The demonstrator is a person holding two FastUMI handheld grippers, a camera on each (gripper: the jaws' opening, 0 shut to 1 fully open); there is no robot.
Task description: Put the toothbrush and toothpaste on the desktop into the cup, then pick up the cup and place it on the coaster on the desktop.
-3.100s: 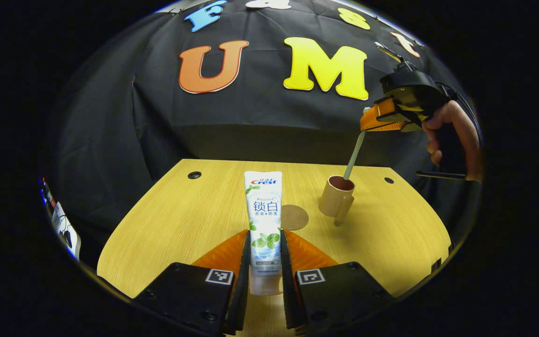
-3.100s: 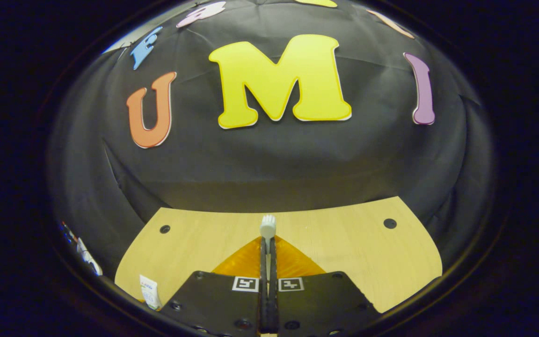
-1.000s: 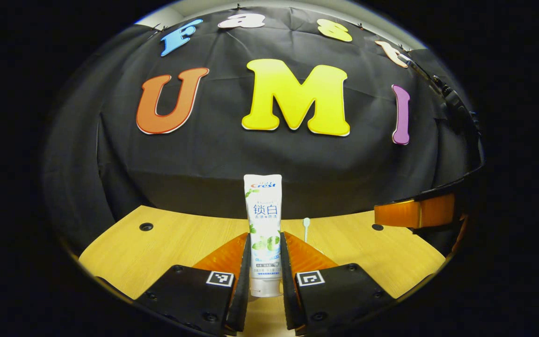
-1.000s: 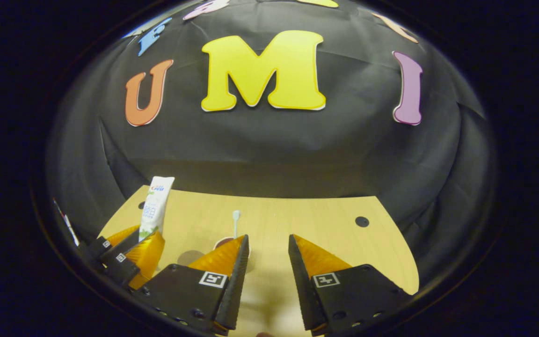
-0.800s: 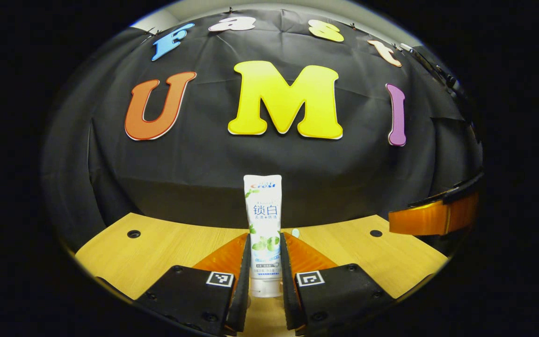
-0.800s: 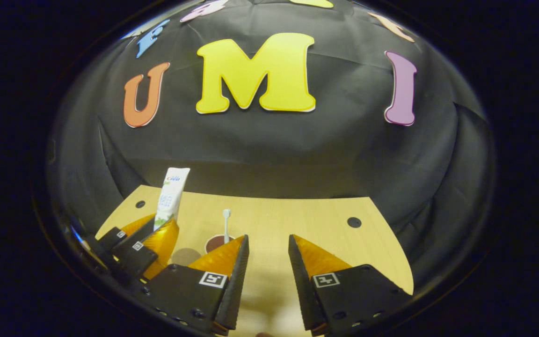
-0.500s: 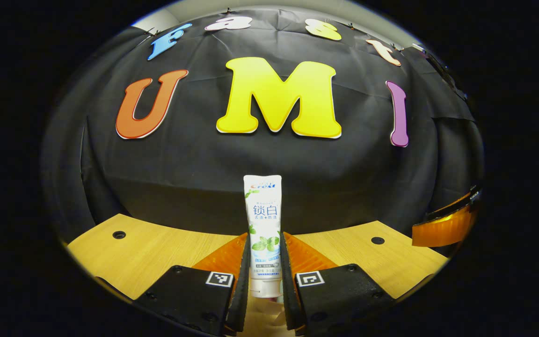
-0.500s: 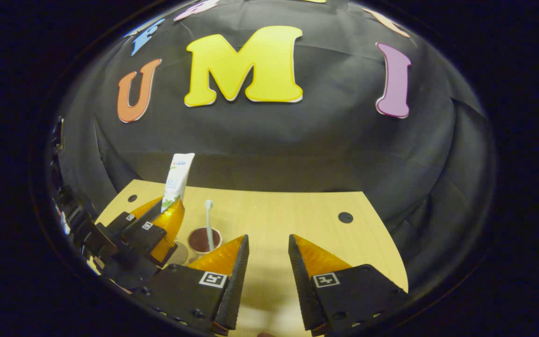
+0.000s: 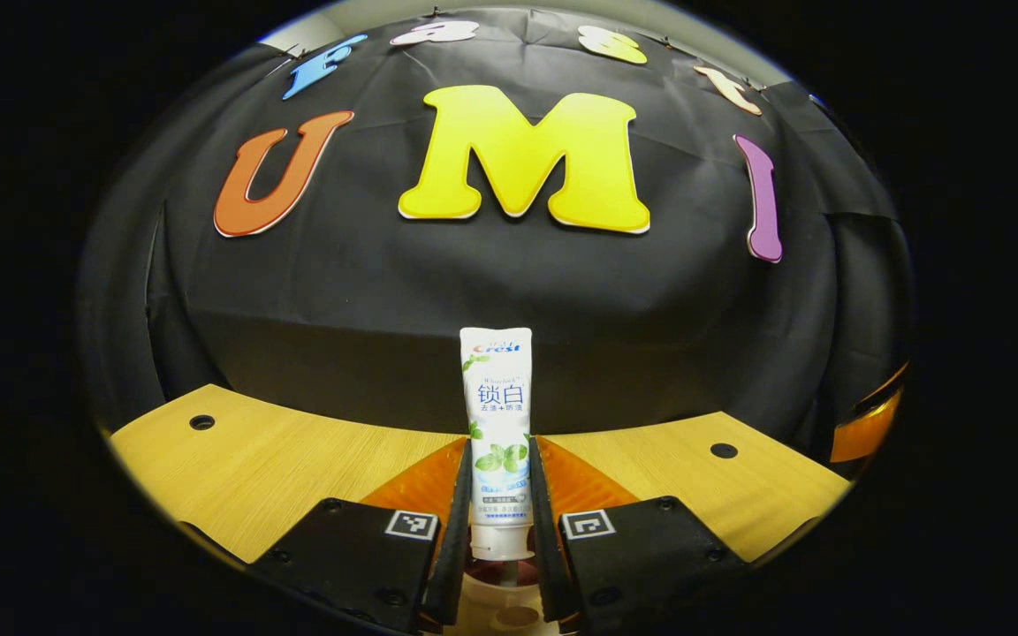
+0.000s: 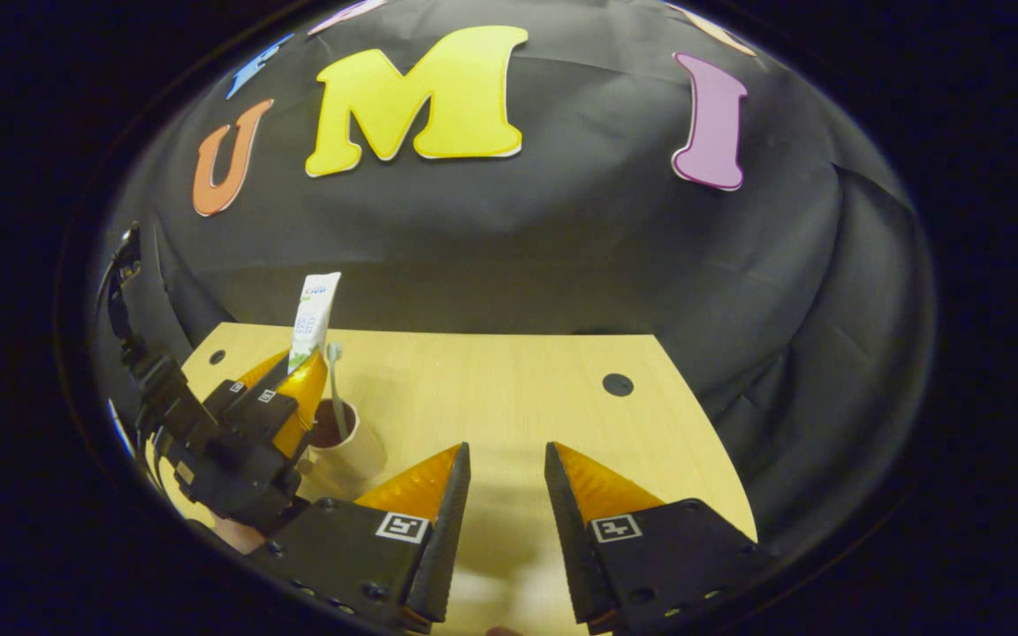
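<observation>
Pale wooden bench point(image 9: 297, 459), grain running across, with round dark holes near the far corners: left hole point(image 9: 201, 422) and right hole point(image 9: 723, 450). Behind it, black cloth wall point(image 9: 359, 291) hanging in soft folds, reaching down to the far edge of the bench.

Dim booth, sharp centre, fisheye-bent edges, soft tabletop shadows.

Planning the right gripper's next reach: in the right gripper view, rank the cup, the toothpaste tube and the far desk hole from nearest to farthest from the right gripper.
1. Cup: just left of the right gripper, toothbrush standing in it.
2. Toothpaste tube: farther left, upright in the left gripper, above the cup.
3. Desk hole: ahead to the right, near the desk's back edge.
</observation>
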